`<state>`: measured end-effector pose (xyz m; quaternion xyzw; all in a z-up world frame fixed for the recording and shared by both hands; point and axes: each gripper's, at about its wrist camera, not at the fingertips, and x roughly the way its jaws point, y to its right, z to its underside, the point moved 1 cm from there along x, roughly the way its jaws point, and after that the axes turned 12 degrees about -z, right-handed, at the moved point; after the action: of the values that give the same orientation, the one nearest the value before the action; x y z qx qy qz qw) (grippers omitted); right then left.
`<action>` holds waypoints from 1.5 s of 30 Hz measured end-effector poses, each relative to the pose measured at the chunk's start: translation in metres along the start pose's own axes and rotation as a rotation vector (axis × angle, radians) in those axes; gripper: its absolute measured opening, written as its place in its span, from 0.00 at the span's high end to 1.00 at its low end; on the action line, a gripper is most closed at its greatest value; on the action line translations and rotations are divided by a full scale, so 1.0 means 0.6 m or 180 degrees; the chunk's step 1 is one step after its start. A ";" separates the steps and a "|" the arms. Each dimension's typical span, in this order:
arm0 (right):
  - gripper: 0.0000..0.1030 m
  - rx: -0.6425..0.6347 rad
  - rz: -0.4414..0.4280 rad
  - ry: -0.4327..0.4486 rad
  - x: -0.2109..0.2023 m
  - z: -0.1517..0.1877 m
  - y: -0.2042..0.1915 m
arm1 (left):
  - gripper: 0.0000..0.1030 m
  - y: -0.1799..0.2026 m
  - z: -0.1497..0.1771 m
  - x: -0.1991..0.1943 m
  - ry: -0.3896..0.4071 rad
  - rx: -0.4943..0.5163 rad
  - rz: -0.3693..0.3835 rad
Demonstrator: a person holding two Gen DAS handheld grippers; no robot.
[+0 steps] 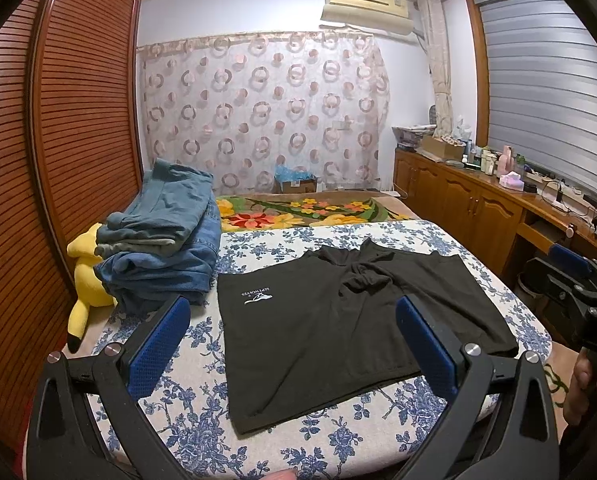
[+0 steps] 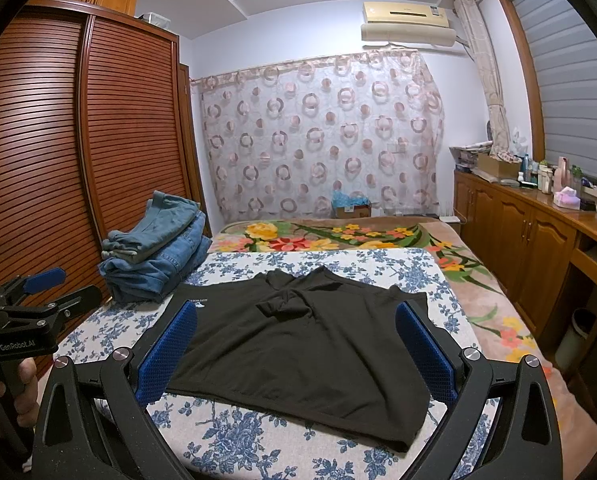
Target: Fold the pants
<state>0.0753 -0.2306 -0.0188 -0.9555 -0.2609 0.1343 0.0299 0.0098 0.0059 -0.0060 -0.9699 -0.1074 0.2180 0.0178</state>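
Both my claws are hovering wide and empty, left claw (image 1: 292, 344) and right claw (image 2: 296, 346), over black pants (image 1: 338, 320) lying flat on the bed (image 1: 306, 440).

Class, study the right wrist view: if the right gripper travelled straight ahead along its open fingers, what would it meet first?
Probably the black pants spread flat on the floral bed cover; the right gripper hangs open over their near edge. Its height above them is unclear.
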 end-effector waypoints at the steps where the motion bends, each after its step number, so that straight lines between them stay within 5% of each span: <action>1: 0.03 -0.0001 0.0000 -0.0001 0.000 0.000 0.000 | 0.00 -0.001 0.000 0.001 0.0000 0.0004 0.0001; 32: 0.03 0.0028 0.0004 -0.0028 -0.001 0.002 0.002 | 0.00 0.028 -0.005 -0.018 -0.0073 0.0032 0.0026; 45: 0.03 0.0005 0.0046 -0.0134 0.011 -0.003 0.013 | 0.00 0.027 0.025 0.047 -0.0307 0.0124 0.0138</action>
<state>0.0851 -0.2336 -0.0195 -0.9543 -0.2545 0.1548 0.0243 0.0316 -0.0040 -0.0327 -0.9598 -0.0828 0.2669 0.0267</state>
